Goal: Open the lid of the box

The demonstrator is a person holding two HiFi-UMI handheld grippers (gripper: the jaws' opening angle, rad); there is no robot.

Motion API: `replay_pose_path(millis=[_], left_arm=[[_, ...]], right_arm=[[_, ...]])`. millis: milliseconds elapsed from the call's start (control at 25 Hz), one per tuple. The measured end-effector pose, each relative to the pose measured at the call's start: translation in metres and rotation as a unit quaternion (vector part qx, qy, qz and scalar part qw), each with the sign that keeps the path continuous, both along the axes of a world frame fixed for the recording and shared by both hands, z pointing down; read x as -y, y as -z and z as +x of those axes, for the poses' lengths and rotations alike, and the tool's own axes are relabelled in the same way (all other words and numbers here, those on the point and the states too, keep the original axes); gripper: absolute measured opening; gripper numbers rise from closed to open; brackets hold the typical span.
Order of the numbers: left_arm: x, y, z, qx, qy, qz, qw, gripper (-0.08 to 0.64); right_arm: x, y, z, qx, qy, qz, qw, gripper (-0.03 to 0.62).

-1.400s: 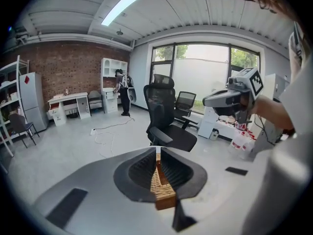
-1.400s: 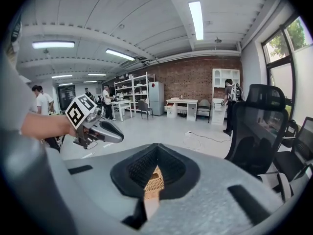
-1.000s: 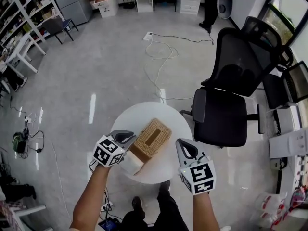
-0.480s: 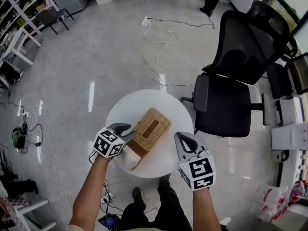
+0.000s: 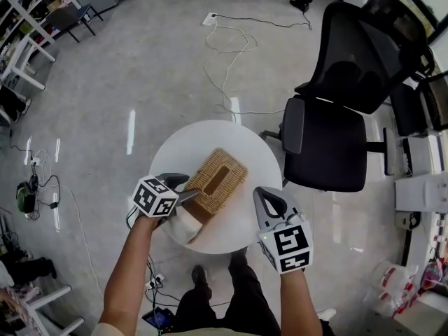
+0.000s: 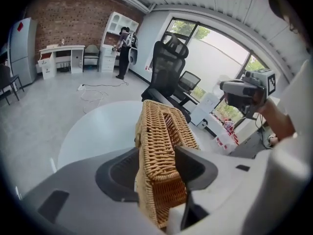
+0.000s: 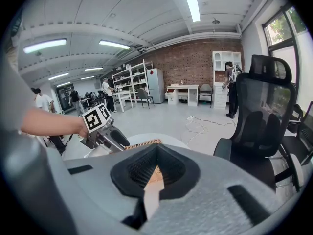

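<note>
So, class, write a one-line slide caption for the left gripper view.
Left hand-held gripper, jaws opening, straddles the tilted wicker lid over a round white table.

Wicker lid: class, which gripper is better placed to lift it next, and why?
Left. The left gripper, jaws opening, straddles the wicker lid; the right gripper, shut, hangs apart.

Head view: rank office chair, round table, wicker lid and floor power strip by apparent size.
1. office chair
2. round table
3. wicker lid
4. power strip, which looks smallest, though it also lies farthest from the camera, so its look is shrunk.
</note>
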State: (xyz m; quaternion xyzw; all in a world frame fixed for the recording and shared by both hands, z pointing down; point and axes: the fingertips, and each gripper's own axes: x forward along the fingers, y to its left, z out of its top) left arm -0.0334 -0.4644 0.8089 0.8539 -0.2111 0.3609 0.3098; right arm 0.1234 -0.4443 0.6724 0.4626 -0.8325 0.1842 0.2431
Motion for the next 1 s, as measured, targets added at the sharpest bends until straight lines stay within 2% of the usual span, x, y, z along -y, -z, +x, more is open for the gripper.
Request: replay_pose_path(millis=[120,440,1000], left_arm=[[0.000,-0.002,0.001,-0.002,-0.006,-0.009,0.9999,0.202],[0.002,-0.003,-0.001,0.021,-0.011,0.003,0.9997,0.173],[0.003,0.034,0.002,0.009,-0.004,0.039,0.9992,0.090]], right_arm=[[0.002,-0.003,0.000,-0.003,-0.001,-0.004,1.000,-0.006],[0.002,-0.008,-0.001,-0.006,-0.004,-0.009,1.000,-0.007],[-0.001,0.002,0.001,-0.007,-0.012,-0.003,1.000,-0.008]])
